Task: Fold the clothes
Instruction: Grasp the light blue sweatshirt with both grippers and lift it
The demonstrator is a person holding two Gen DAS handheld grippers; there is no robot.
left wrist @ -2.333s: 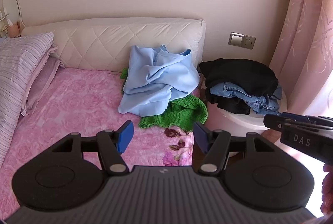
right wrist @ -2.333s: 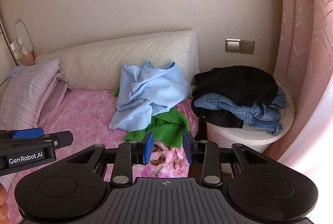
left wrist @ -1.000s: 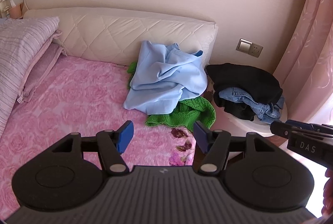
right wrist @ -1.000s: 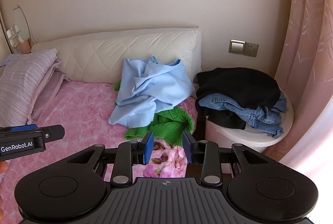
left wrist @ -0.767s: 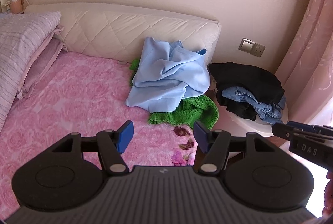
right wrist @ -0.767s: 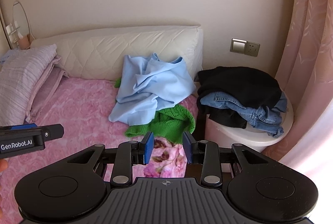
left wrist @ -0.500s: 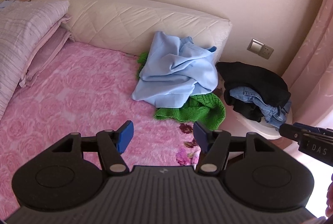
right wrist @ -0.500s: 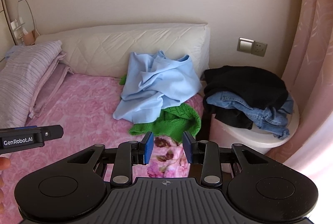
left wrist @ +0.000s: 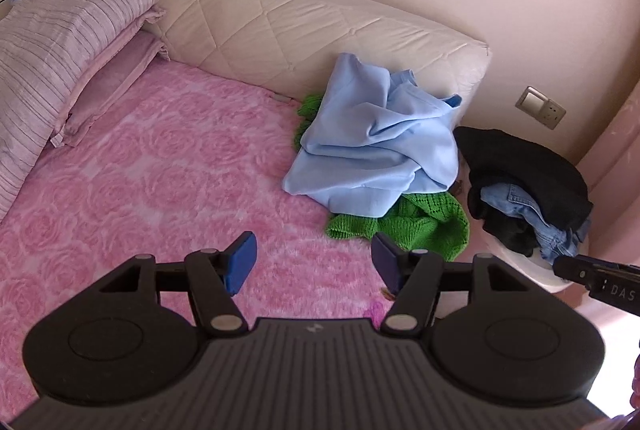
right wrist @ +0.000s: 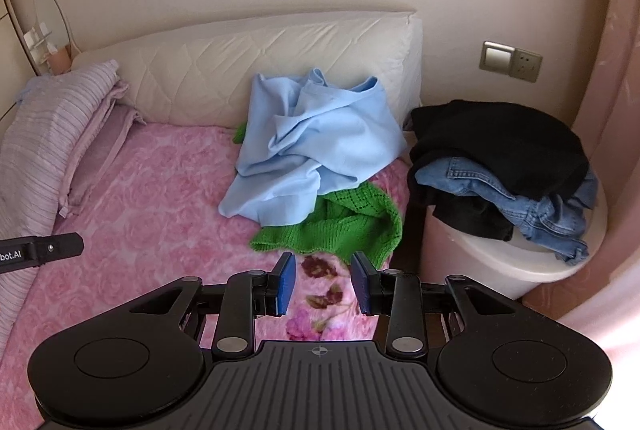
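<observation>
Both wrist views look steeply down across the pink bed (left wrist: 160, 158) toward the headboard (right wrist: 280, 62). The left view sits further left, the right nearer the white stool (right wrist: 520, 262). Both take in the light blue garment (left wrist: 372, 150), with each gripper's tip at the other view's edge.

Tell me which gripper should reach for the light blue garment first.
Probably the right gripper: its open jaws point almost straight at the light blue garment. The left gripper sits farther left over bare pink bedspread.
</observation>
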